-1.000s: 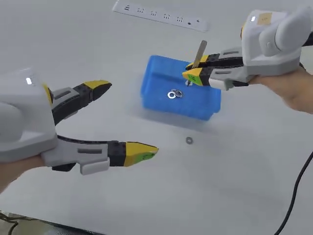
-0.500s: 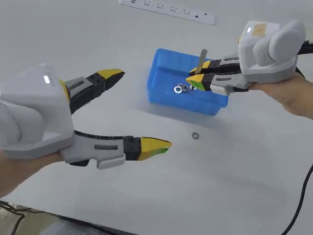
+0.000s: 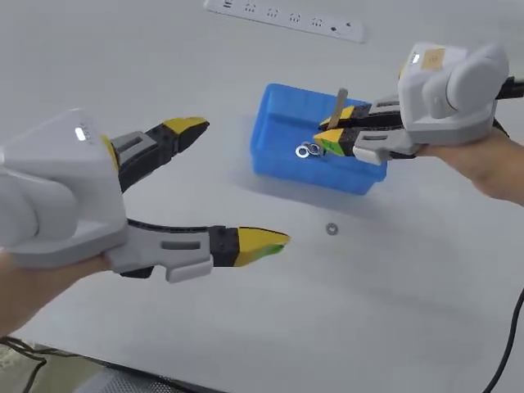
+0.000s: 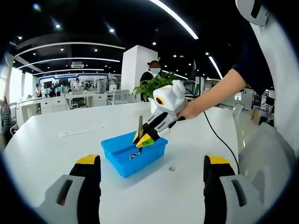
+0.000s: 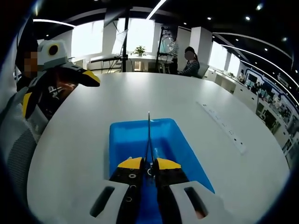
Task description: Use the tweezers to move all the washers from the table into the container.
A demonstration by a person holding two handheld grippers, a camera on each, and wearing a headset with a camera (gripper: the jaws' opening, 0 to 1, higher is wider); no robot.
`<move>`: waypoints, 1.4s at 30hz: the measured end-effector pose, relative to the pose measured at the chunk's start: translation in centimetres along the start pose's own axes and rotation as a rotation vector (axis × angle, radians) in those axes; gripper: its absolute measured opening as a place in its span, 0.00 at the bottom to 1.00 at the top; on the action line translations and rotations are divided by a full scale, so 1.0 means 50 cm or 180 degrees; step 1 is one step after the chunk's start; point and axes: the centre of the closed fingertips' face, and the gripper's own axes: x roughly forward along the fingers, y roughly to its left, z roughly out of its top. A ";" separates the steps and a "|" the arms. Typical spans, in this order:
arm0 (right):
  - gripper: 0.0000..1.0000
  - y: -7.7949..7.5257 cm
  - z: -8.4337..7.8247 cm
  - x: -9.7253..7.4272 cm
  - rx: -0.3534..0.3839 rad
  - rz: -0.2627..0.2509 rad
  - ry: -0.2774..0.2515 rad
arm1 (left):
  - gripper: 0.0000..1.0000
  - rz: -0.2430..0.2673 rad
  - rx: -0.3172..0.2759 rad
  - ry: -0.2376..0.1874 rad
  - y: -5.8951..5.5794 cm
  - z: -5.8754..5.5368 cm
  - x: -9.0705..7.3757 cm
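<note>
Tabletop (image 3: 246, 327): white, smooth, unmarked. A blue rectangular container (image 3: 282, 164) stands on it towards the far side. A washer (image 3: 332, 229) lies flat on the bare surface just in front of the container, apart from its near wall. A white power strip (image 3: 282, 18) lies along the far edge. A black cable (image 3: 508, 344) crosses the near right corner.

In the head view your right claw (image 3: 331, 136) covers the lower part of the tweezers (image 3: 341, 100), so you cannot tell whether their tips hold anything. The washers (image 3: 309, 150) inside the container (image 3: 311, 176) bunch together, too small to count. In the right gripper view the claw's jaws hide the container's near end. Beyond the container, the power strip (image 3: 282, 18) is partly cut off by the top edge. The loose washer (image 4: 172, 168) beside the container is a mere speck in the left gripper view.
</note>
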 end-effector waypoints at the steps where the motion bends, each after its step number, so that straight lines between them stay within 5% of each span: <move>1: 0.11 0.001 0.000 0.000 -0.0004 0.0005 -0.0004 | 0.96 0.0006 0.0002 0.0002 0.001 0.000 -0.001; 10: 0.10 0.004 0.025 -0.014 -0.0050 0.0018 -0.0072 | 0.95 -0.0038 0.0056 -0.0021 0.023 0.020 0.007; 18: 0.10 0.004 0.035 -0.021 -0.0131 0.0070 -0.0073 | 0.93 -0.0407 0.0298 -0.0188 0.051 0.112 0.081; 22: 0.10 0.008 0.038 -0.023 -0.0168 0.0110 -0.0069 | 0.76 -0.0684 0.0438 -0.0345 0.041 0.157 0.123; 26: 0.10 0.010 0.042 -0.023 -0.0183 0.0132 -0.0086 | 0.73 -0.0904 0.0546 -0.0221 0.031 0.151 0.161; 30: 0.10 0.012 0.044 -0.022 -0.0209 0.0159 -0.0092 | 0.56 -0.1055 0.0752 -0.0177 0.023 0.140 0.188; 35: 0.10 0.015 0.049 -0.021 -0.0242 0.0190 -0.0095 | 0.28 -0.1222 0.0713 -0.0110 0.017 0.135 0.210; 42: 0.10 0.018 0.046 -0.023 -0.0270 0.0241 -0.0081 | 0.16 -0.1418 0.0685 -0.0108 0.011 0.145 0.216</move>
